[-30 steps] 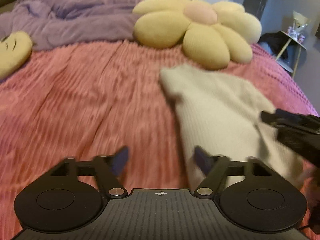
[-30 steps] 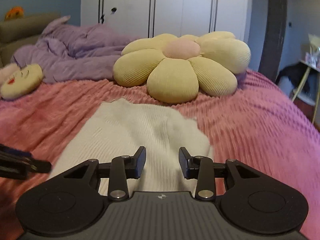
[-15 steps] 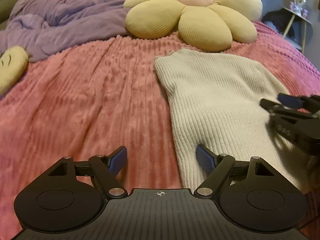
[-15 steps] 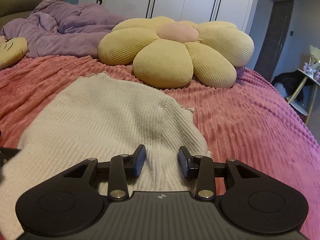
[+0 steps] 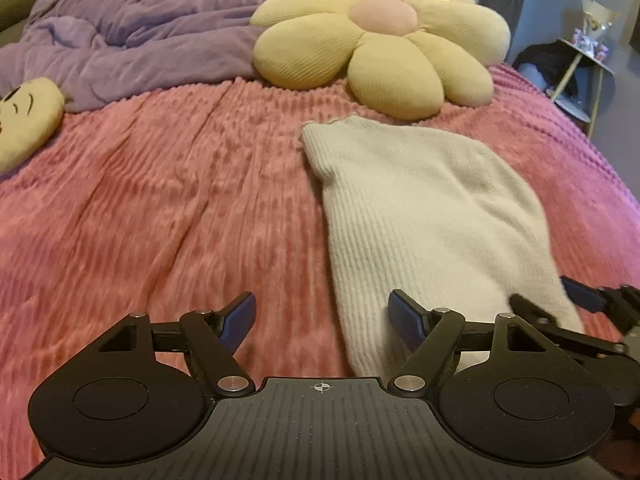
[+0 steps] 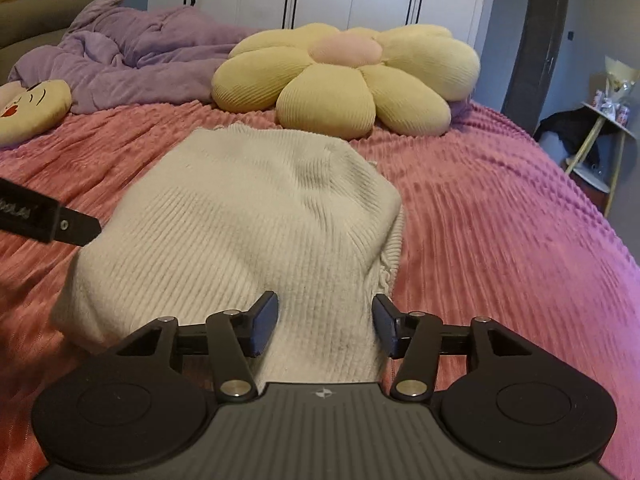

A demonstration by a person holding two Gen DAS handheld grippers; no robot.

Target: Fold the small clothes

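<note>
Both tongs are spread apart over the cream knit garment on your pink bedspread: your left tongs straddle its left edge, your right tongs its near end, and only the right view shows the left tool's blurred, unreadable lettering.

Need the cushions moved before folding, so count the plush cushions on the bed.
2. The flower cushion lies just beyond the cream knit garment; the face cushion sits at the bed's left edge, partly cut off. Others may lie outside the views.
</note>
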